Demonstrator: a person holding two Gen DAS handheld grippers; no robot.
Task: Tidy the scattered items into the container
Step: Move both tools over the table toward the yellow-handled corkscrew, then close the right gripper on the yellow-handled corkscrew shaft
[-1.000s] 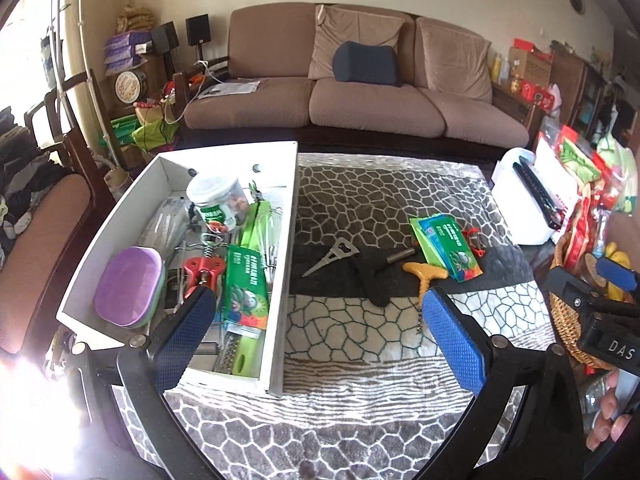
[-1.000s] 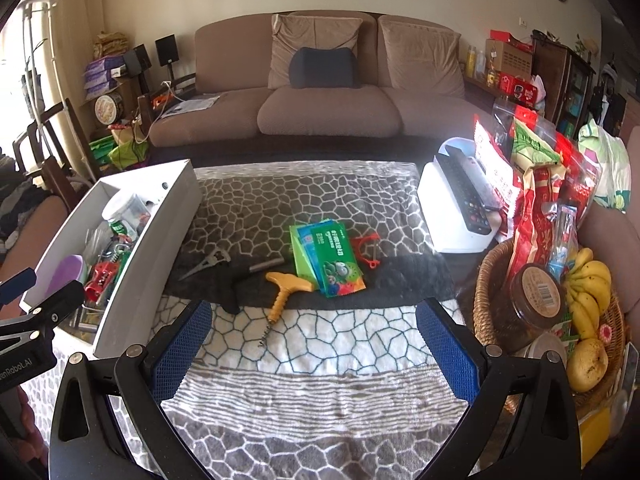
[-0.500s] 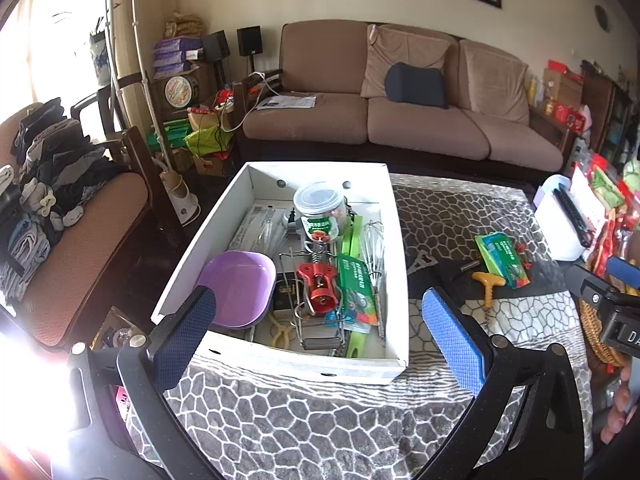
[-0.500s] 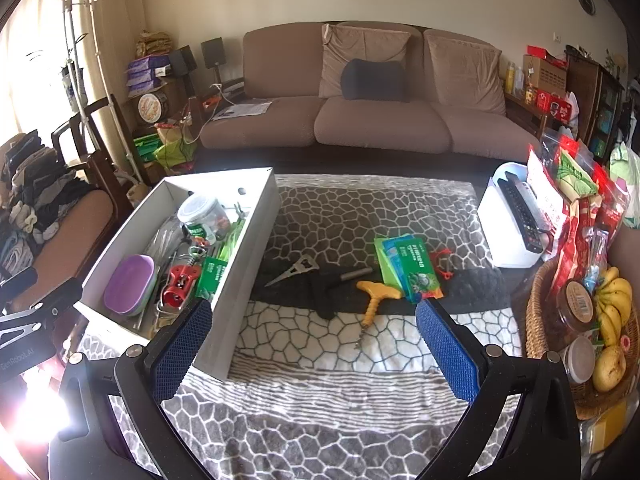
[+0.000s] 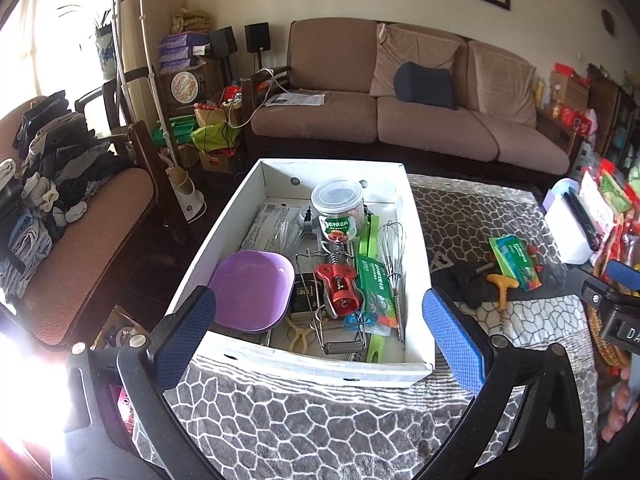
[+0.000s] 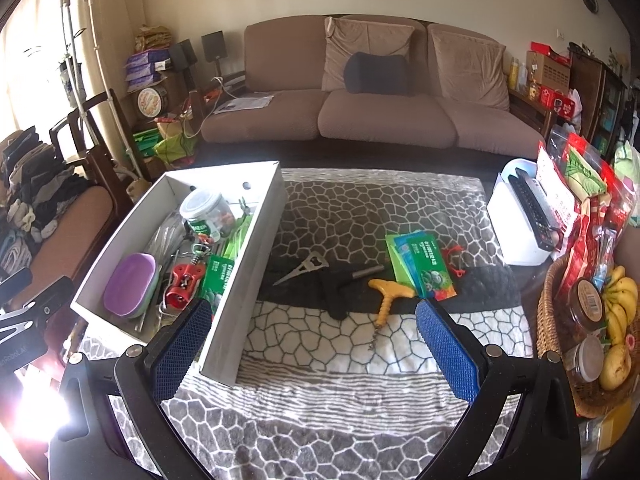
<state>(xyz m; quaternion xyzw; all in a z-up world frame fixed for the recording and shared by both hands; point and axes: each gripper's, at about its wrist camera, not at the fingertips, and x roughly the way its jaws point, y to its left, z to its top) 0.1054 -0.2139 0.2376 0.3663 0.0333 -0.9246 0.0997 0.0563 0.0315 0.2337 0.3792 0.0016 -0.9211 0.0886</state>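
A white box [image 5: 224, 224] [image 6: 256, 256] stands on the left of the patterned table. It holds a purple bowl [image 5: 252, 290], a red corkscrew [image 5: 338, 286], a whisk [image 5: 392, 252], a clear jar [image 5: 338, 210] and green packets. On the table to its right lie a yellow-handled corkscrew [image 6: 386, 298], a metal bottle opener [image 6: 302, 268], a black tool [image 6: 340, 284], green packets [image 6: 422, 262] and a small red item [image 6: 456, 258]. My left gripper [image 5: 318, 338] is open and empty, above the box's near edge. My right gripper [image 6: 314, 354] is open and empty, above the table's front.
A wicker basket [image 6: 556, 364] with bananas and jars sits at the right edge. Snack bags [image 6: 580, 200] and a white holder with a remote [image 6: 524, 216] stand behind it. A brown sofa [image 6: 372, 120] is beyond the table, a chair with clothes [image 5: 48, 184] at left.
Both grippers have pulled back and swung left. The left wrist view now centres on the box. The right wrist view now takes in the box and the loose items. Nothing was picked up.
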